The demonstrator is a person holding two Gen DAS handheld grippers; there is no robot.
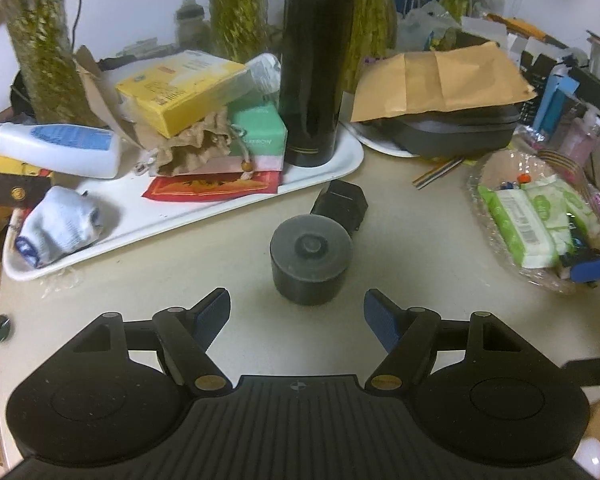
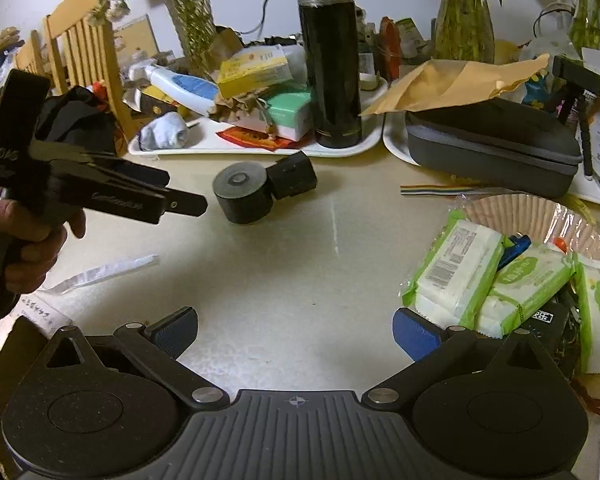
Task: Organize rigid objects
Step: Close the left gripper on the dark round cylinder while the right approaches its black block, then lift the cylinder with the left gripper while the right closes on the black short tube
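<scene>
While the left gripper [image 1: 297,314] is being held with jaws wide, the dark cylinder [image 1: 311,265] just ahead between them is best being straddled squarely before closing.

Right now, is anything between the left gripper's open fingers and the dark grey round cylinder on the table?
No. The left wrist view shows only bare beige tabletop between the left gripper and the dark grey cylinder.
</scene>
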